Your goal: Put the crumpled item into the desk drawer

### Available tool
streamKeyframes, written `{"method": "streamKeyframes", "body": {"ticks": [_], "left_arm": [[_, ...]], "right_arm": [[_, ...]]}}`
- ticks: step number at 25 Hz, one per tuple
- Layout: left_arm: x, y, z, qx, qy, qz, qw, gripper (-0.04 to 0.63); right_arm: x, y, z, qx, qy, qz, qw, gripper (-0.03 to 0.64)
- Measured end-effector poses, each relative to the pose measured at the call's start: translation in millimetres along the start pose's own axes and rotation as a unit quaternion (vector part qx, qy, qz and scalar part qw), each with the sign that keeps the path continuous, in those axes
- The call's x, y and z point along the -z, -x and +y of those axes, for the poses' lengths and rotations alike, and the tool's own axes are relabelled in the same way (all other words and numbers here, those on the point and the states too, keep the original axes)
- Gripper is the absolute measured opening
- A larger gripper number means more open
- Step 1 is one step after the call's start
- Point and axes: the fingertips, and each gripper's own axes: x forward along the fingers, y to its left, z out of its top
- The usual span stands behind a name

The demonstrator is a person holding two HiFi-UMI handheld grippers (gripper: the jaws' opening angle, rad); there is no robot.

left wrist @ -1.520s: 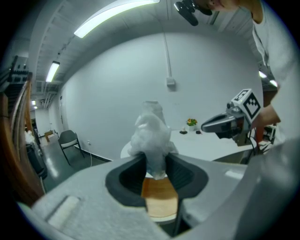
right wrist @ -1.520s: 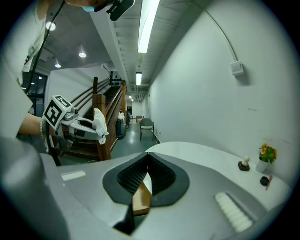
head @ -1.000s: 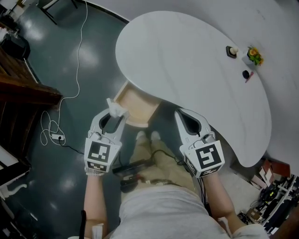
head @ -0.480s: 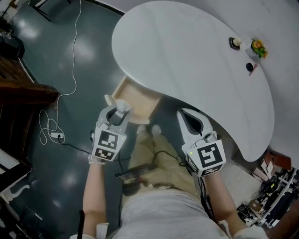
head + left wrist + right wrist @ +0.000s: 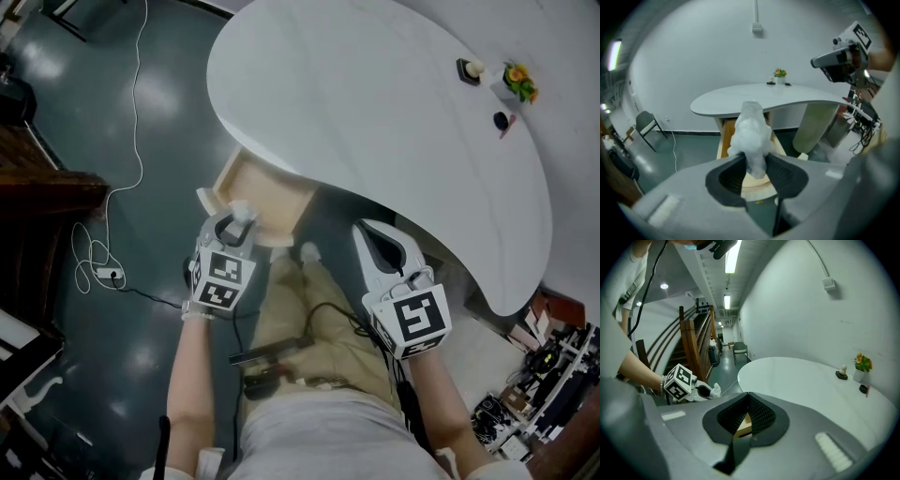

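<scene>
At drawer [image 5: 253,192] front: crumpled item [image 5: 751,131] is being gripped by left tool [image 5: 754,161].
Right tool [image 5: 748,395]: being held closed, empty.

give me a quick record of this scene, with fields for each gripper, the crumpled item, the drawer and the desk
left gripper: fingers closed on the crumpled white item
crumpled white item: held at the drawer's front edge, not yet inside
right gripper: fingers together, nothing between them
drawer: open, wooden, under the desk's near end
desk: white, curved top; small flower pot at the far end
</scene>
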Motion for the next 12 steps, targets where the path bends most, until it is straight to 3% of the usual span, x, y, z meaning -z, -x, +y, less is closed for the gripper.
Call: {"method": "streamKeyframes", "body": {"ticks": [12], "left_arm": [[35.1, -37.3, -8.6, 0.004, -0.040, 0.095, 0.9946, 0.140]], "right_arm": [[14.1, -6.8, 4.4, -0.004, -0.004, 0.011, 1.000, 0.005]]}}
